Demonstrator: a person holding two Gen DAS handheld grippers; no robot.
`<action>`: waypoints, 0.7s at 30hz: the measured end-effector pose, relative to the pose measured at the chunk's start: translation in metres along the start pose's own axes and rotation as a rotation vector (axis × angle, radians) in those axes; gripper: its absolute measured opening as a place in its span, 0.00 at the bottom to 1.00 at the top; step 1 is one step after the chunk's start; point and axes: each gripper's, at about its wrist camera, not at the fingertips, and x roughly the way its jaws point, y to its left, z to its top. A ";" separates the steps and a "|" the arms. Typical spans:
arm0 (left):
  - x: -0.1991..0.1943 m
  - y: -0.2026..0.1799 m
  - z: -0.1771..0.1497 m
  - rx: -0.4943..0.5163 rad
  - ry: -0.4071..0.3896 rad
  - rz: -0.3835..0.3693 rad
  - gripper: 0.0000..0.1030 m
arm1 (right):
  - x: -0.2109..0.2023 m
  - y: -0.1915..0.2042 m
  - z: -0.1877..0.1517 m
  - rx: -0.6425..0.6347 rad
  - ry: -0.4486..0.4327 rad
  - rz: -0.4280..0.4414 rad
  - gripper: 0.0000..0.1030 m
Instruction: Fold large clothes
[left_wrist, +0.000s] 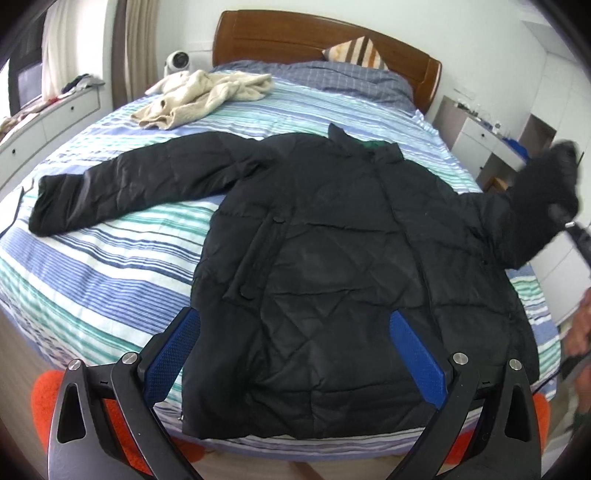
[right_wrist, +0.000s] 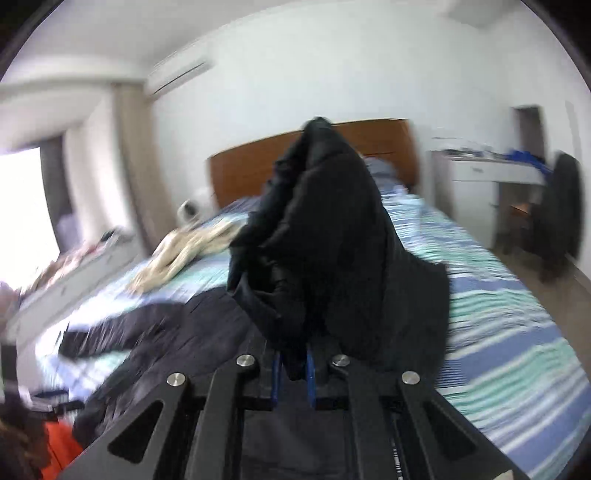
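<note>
Black jacket (left_wrist: 332, 258) sleeve (right_wrist: 332, 229) pinched in right gripper (right_wrist: 293, 365) above striped bed (left_wrist: 110, 266)

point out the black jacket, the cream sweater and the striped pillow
black jacket (left_wrist: 332, 236): left wrist view, on the quilted chest panel.
cream sweater (left_wrist: 207, 94): left wrist view, on the crumpled middle of the heap.
striped pillow (left_wrist: 356, 53): left wrist view, on its brown and white front, by the headboard.
</note>
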 end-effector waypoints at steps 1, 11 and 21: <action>0.001 0.001 0.000 -0.002 0.004 -0.001 0.99 | 0.011 0.011 -0.007 -0.010 0.029 0.016 0.10; 0.013 -0.005 0.003 -0.007 0.056 -0.080 0.99 | 0.089 0.077 -0.080 0.071 0.377 0.257 0.88; 0.096 -0.076 0.043 0.014 0.251 -0.370 0.99 | 0.013 0.057 -0.090 0.129 0.273 0.272 0.89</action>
